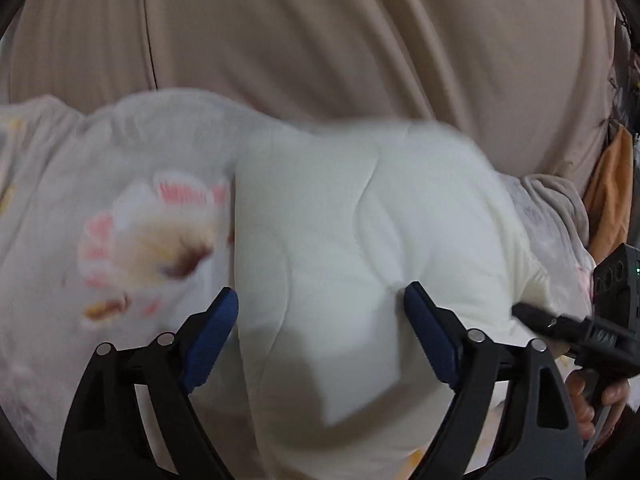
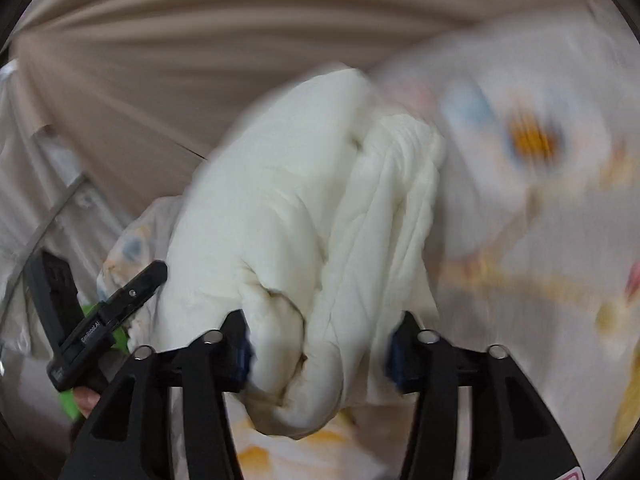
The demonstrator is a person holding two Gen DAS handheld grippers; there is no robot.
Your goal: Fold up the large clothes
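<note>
A thick cream-white quilted garment (image 1: 352, 248) lies bunched on a pale bed cover. My left gripper (image 1: 320, 312) stands open, its blue-padded fingers (image 1: 216, 328) on either side of the garment's bulge, pressing against it. In the right wrist view the same garment (image 2: 304, 216) is gathered into a thick roll. My right gripper (image 2: 320, 344) has its fingers (image 2: 240, 352) clamped on the roll's near end. The right gripper shows at the right edge of the left wrist view (image 1: 576, 332); the left gripper shows at the lower left of the right wrist view (image 2: 104, 316).
The bed cover (image 1: 120, 216) has a printed cartoon pattern in pink and yellow, also seen in the right wrist view (image 2: 536, 200). Beige curtains (image 1: 320, 32) hang behind. An orange cloth (image 1: 612, 184) is at the far right. Both views are motion-blurred.
</note>
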